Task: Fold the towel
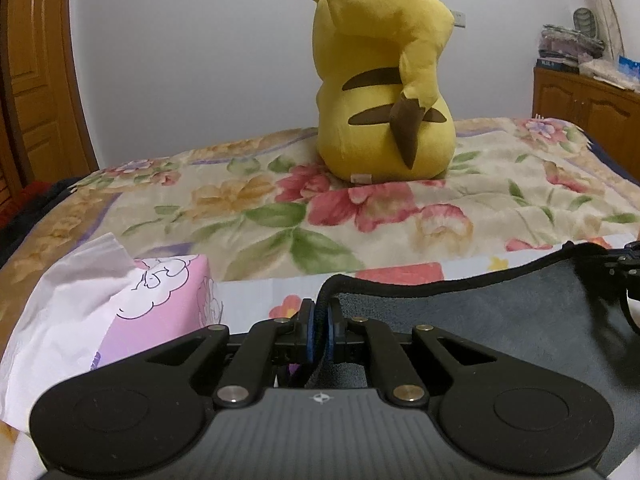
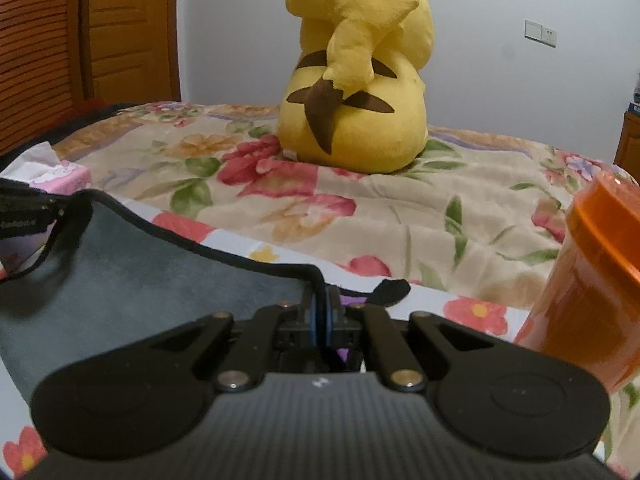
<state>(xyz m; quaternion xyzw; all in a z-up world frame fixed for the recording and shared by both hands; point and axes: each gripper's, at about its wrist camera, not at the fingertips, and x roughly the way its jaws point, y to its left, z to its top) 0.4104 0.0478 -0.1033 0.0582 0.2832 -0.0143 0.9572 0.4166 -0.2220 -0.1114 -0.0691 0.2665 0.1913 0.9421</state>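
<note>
A grey towel (image 1: pixel 500 316) with a black hem hangs stretched between my two grippers above the flowered bedspread. My left gripper (image 1: pixel 321 314) is shut on the towel's left corner. My right gripper (image 2: pixel 325 308) is shut on the towel's right corner, with the towel (image 2: pixel 132 276) spreading to its left. The right gripper's tip shows at the right edge of the left wrist view (image 1: pixel 626 264), and the left gripper shows at the left edge of the right wrist view (image 2: pixel 28 208). The towel's lower part is hidden below the grippers.
A big yellow plush toy (image 1: pixel 384 92) sits on the bed (image 1: pixel 240 208) beyond the towel. A pink tissue box (image 1: pixel 160 300) lies at the left. An orange plastic jar (image 2: pixel 592 280) stands at the right. A wooden cabinet (image 1: pixel 588 104) stands at the far right.
</note>
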